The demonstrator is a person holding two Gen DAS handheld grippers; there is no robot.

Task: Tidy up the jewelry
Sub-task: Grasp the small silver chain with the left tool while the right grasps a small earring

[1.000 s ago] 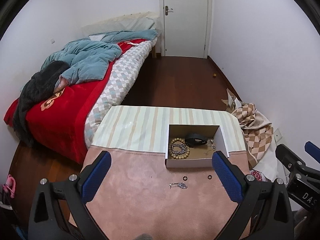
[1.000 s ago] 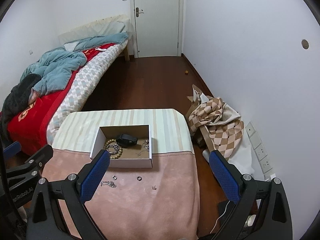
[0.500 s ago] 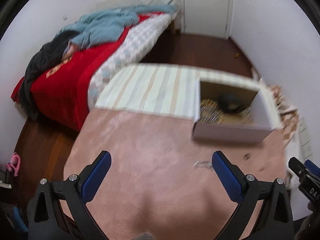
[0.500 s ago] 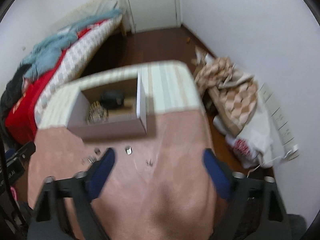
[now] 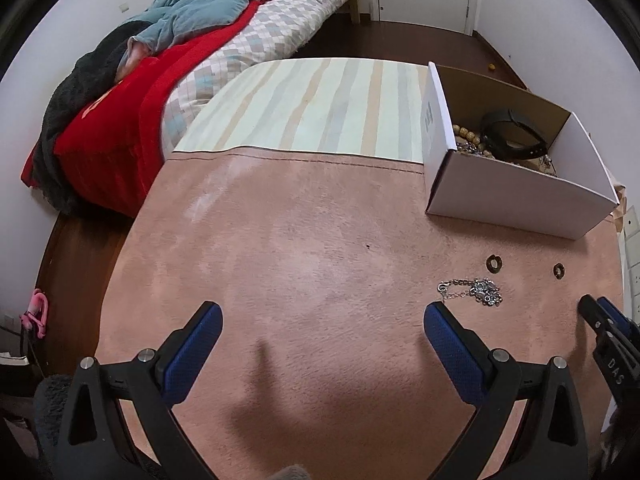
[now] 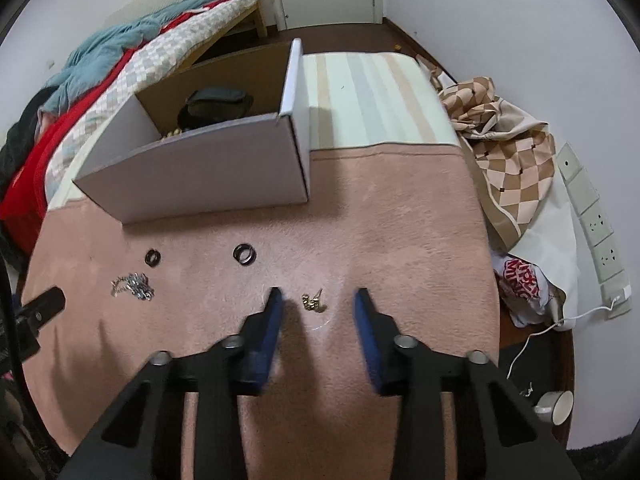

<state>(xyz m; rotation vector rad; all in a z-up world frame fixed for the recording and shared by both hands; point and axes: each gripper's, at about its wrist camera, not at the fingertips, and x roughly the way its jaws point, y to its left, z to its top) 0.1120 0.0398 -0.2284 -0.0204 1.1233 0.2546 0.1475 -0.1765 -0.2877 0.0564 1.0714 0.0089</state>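
My right hand-held gripper (image 6: 316,294) straddles gold earrings (image 6: 312,302), fingers spread (not touching); my left hand-held gripper (image 5: 322,322) gapes near the chain (image 5: 474,290).

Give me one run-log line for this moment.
right gripper: open, straddling small gold earrings | left gripper: open, empty | silver chain, two dark rings on pink cloth | white cardboard box: partly filled
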